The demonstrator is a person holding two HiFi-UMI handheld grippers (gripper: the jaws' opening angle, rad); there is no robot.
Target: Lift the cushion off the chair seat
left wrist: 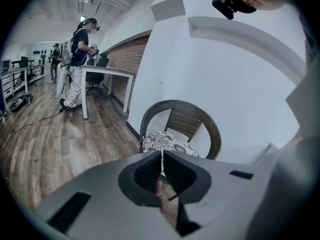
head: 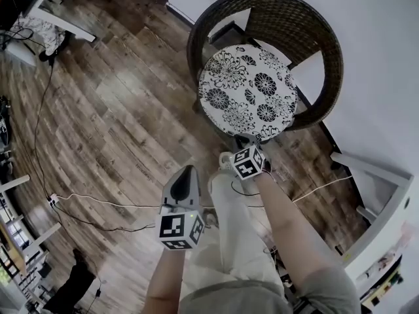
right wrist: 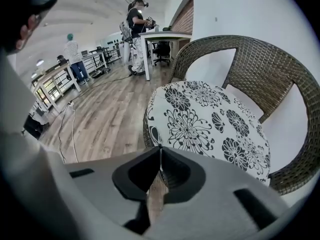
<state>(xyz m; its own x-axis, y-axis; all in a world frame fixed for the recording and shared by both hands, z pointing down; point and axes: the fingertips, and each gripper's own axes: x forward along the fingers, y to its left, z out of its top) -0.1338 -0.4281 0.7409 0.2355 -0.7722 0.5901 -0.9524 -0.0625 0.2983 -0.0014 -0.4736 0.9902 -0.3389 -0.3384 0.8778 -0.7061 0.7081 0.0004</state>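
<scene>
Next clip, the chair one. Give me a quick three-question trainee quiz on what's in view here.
1. True or false: the floral cushion lies on the seat of the wicker chair.
2. Fill in: the left gripper has its jaws ____ (apart/together).
3. Which gripper has its tips at the cushion's front edge? A) left gripper B) right gripper C) neither
Key: 1 true; 2 together; 3 B.
</scene>
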